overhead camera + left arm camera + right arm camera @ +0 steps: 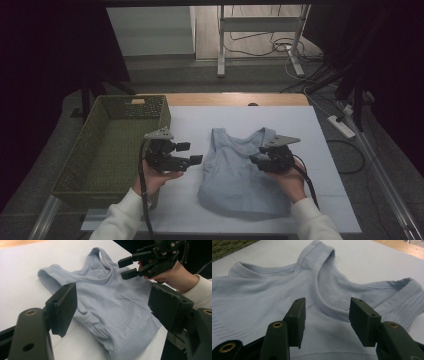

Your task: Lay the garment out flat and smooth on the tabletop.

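Fabric first: a pale blue sleeveless top lies flat on the white sheet that covers the bench, neckline toward the far edge and hem toward the person; in the high view it sits right of the middle, well apart from the green woven basket that stands at the bench's left side; the top's two shoulder straps point away from the person, and its lower hem is slightly rumpled.

The right gripper hovers over the top's right side, near the armhole, its jaws pointing inward across the garment; in the right gripper view the jaws stand apart with the curved neckline band seen between them and beyond, and nothing is pinched; the pads press on no cloth; whether the jaw tips touch the fabric below I cannot tell.

The left gripper is held just left of the top, above bare sheet, jaws pointing toward the garment's left edge; in the left gripper view its jaws are spread wide with the top's side and hem lying beyond the gap, nothing clamped; the same view shows the other gripper farther off, over the top's far side, its jaws parted too.

White sleeves come in from the near edge.
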Available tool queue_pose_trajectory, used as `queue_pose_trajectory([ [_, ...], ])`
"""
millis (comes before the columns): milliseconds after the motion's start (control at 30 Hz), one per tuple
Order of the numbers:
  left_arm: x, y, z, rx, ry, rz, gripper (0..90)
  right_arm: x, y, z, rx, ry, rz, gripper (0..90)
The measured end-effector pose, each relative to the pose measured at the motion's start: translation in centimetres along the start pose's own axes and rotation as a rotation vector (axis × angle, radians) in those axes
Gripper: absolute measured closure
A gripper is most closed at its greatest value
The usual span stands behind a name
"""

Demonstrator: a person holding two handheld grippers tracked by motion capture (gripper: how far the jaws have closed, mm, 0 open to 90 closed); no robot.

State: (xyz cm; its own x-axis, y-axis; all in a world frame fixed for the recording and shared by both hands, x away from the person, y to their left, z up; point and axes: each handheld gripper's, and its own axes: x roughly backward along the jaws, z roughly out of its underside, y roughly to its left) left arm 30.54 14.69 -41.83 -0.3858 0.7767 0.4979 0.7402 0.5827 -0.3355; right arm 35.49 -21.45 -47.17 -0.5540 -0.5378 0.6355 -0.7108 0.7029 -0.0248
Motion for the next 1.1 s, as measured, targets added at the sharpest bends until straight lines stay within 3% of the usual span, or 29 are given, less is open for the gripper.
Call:
queue_pose_trajectory([
  [733,0.0,-0.1,0.0,-0.004,0.001,0.001,24.2,0.7,2.5,1.7,0.053,0.052,-0.05,44.1],
  [1100,-0.1,-0.1,0.0,-0.003,0.004,0.001,24.2,1.0,2.9,2.1,0.048,0.062,-0.059,43.0],
])
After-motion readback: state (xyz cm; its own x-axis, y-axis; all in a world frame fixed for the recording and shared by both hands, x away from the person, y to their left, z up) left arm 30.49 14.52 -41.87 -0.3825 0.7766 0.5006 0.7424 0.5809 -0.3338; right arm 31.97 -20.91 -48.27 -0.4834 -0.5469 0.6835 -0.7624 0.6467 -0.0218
